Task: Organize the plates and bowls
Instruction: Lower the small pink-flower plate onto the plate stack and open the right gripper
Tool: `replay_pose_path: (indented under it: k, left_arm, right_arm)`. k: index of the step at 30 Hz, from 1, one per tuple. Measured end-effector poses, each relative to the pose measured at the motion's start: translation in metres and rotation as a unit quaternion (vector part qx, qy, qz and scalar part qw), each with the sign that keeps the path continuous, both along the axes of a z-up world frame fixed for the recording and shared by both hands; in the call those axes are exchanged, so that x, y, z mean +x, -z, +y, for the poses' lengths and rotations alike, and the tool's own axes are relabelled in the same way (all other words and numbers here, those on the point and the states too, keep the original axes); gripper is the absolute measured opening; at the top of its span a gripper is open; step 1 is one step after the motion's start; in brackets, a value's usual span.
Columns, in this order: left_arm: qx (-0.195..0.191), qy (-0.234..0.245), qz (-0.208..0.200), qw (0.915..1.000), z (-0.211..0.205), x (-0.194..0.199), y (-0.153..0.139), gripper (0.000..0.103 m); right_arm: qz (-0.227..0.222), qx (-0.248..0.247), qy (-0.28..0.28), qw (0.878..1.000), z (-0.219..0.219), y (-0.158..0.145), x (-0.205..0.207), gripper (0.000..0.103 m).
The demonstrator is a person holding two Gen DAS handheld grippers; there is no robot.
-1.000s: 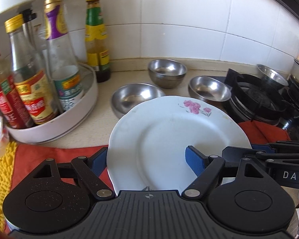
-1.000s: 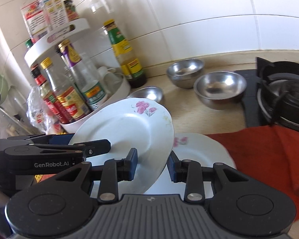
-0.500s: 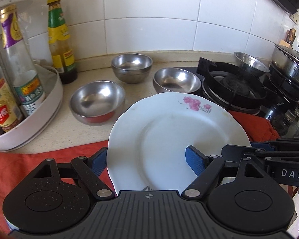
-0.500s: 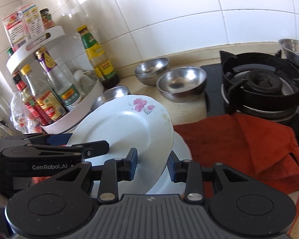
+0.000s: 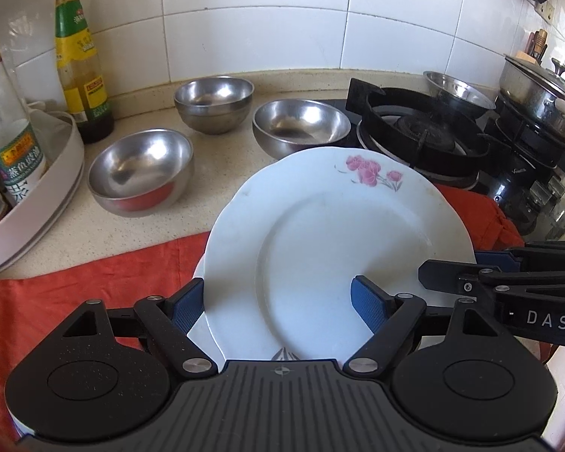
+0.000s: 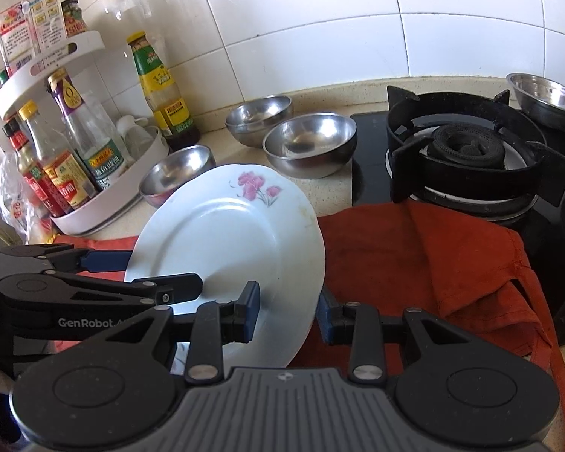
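Note:
Both grippers hold one white plate with pink flowers point(image 5: 331, 233), tilted above the red cloth. My left gripper point(image 5: 278, 301) is shut on its near-left rim; my right gripper point(image 6: 286, 312) is shut on its right rim. The plate also shows in the right wrist view point(image 6: 226, 241). The edge of a second white plate point(image 5: 199, 324) peeks out beneath it. Three steel bowls stand on the counter: front left point(image 5: 141, 171), back point(image 5: 214, 101), right point(image 5: 301, 128). Another steel bowl point(image 5: 457, 88) sits behind the burner.
A white two-tier rack of sauce bottles point(image 6: 67, 150) stands at the left, a green-capped bottle point(image 5: 81, 64) beside it. A gas stove burner point(image 6: 467, 150) is at the right, a lidded pot point(image 5: 542, 94) beyond. A red cloth point(image 6: 433, 263) covers the counter front.
Both grippers have carried the plate to the right, away from the bottle rack and toward the stove. The second plate has slid mostly out of sight under the held one.

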State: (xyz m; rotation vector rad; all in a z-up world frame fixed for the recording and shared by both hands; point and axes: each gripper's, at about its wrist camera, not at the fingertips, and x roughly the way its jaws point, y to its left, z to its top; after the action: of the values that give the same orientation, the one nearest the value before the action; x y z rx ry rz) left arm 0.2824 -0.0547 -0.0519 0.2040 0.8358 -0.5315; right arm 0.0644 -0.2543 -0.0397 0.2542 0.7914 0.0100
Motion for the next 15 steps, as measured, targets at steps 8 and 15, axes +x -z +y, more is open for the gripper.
replay_pose_path:
  k: [8, 15]
  left_arm:
    - [0.003, -0.01, 0.019, 0.9998, -0.003, 0.006, 0.014, 0.087]
    - [0.011, 0.009, -0.012, 0.9998, -0.016, 0.004, 0.009, 0.085]
  right_arm:
    - [0.001, -0.012, -0.008, 1.0, -0.003, 0.007, 0.007, 0.034]
    - [-0.021, -0.097, -0.02, 0.995, 0.001, 0.007, 0.012, 0.034]
